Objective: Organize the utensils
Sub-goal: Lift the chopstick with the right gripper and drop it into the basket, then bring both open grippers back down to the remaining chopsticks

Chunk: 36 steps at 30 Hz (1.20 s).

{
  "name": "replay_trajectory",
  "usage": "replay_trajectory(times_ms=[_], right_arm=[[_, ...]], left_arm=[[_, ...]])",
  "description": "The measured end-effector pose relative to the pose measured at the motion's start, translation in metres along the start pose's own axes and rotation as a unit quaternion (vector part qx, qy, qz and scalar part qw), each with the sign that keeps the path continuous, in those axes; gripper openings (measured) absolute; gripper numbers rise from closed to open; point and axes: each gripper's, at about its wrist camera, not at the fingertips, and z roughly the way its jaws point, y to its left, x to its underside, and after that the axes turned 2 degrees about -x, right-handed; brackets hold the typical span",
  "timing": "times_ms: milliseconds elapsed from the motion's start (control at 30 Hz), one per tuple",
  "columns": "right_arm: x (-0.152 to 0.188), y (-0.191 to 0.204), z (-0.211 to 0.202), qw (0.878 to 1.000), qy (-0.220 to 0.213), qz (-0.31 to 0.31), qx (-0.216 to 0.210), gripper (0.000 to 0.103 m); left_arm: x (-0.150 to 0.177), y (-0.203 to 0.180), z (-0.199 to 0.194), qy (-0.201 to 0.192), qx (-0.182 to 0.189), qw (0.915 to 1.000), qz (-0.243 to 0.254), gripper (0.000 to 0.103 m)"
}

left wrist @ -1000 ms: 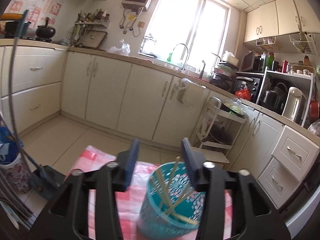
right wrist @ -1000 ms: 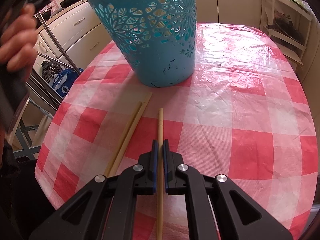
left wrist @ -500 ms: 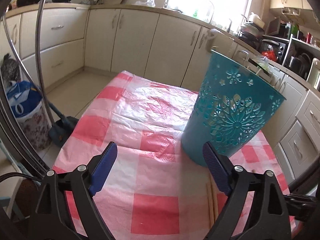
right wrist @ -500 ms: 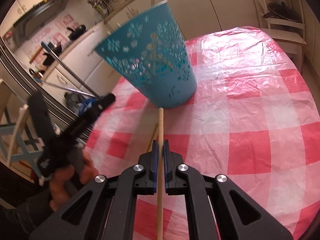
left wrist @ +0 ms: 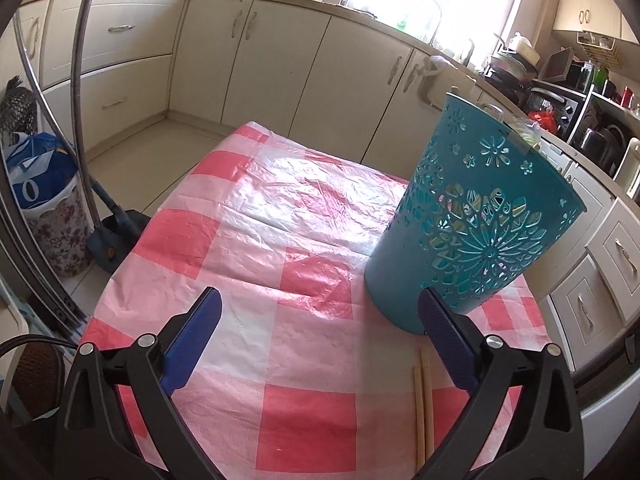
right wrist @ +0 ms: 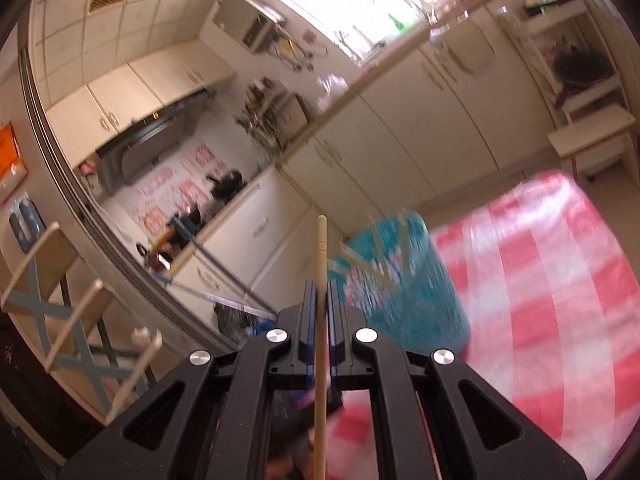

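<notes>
1. At the centre of the right wrist view, the right gripper (right wrist: 319,294) has its jaws clamped on one chopstick (right wrist: 321,248), lifted off the counter and pointing toward the upper frame.
2. Right of centre, blurred, the teal basket (right wrist: 416,300) already holds several chopsticks.
3. In the left wrist view, the left gripper (left wrist: 318,320) hovers with jaws wide apart, empty.
4. At lower right there, two chopsticks (left wrist: 423,400) lie on the checked counter (left wrist: 312,420) near the basket (left wrist: 472,240), so the task seems partly done.
</notes>
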Motion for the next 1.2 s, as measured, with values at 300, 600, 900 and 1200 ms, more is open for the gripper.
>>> replay_trajectory(times_ms=[300, 600, 900, 1200], right_arm=[[-0.063, 0.018, 0.058, 0.986, -0.147, -0.05, 0.067, 0.006], [-0.046, -0.013, 0.1, 0.976, -0.135, -0.066, 0.155, 0.007], [-0.013, -0.004, 0.07, 0.978, -0.074, -0.119, 0.157, 0.022], [0.078, -0.02, 0.03, 0.973, 0.059, -0.09, 0.203, 0.022]], left_arm=[[0.001, 0.004, -0.002, -0.005, 0.005, 0.9999, -0.01, 0.095], [0.001, 0.007, -0.003, -0.006, 0.013, 0.9998, -0.015, 0.095], [0.001, 0.006, -0.001, -0.004, 0.008, 0.9998, -0.015, 0.095], [0.0, 0.005, 0.0, -0.001, -0.002, 0.9999, -0.013, 0.095]])
